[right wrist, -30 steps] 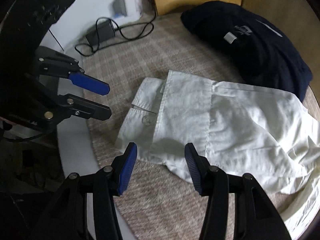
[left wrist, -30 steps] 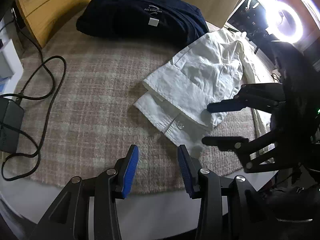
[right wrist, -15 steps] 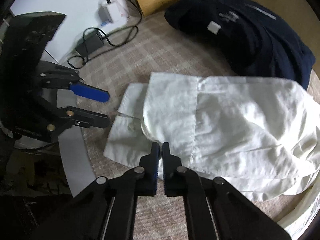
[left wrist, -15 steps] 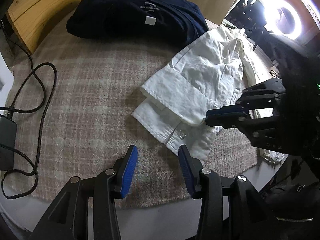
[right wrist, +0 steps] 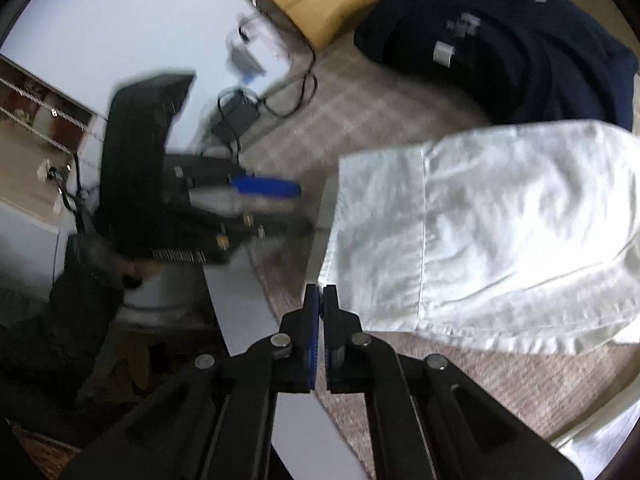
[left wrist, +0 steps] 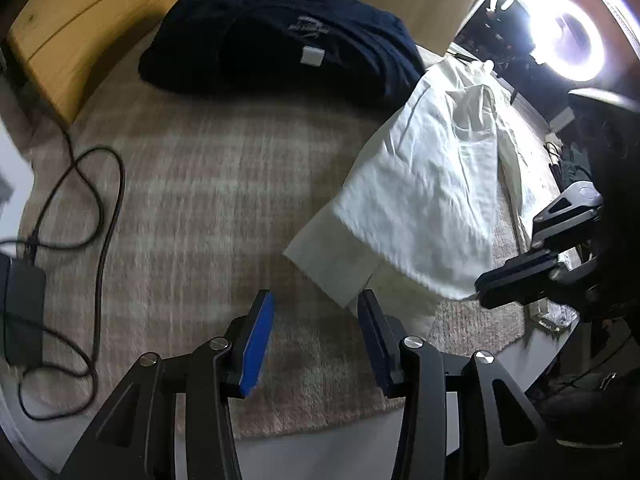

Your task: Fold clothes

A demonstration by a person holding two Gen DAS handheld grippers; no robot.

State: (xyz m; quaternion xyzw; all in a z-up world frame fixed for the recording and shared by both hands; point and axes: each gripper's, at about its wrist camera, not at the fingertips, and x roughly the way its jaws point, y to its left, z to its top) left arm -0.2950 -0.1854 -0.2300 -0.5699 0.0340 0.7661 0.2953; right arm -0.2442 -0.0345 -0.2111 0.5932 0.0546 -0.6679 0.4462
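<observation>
R hand-held gripper point(right wrist: 320, 300) is pinching the white shirt point(right wrist: 480, 232) corner, lifting it over the plaid cloth point(left wrist: 200, 208) w/ L hand-held gripper point(left wrist: 316, 308) hovering wide apart nearby, navy garment point(left wrist: 280, 40) lying behind.

White shirt point(left wrist: 424, 200), plain, faint cream cast in the folds; dark navy garment point(left wrist: 280, 36) bearing a small white tag and pale lettering; rug point(left wrist: 192, 208) beige-brown in a muted pale check; black cable point(left wrist: 96, 208) and black adapter point(left wrist: 22, 316); light wooden panel point(left wrist: 80, 28), visible grain; left gripper point(left wrist: 316, 344) black with blue pads point(left wrist: 258, 344); right gripper point(right wrist: 320, 320) black, blue pads; ring light point(left wrist: 576, 46) glaring white; white table edge point(right wrist: 256, 312).
</observation>
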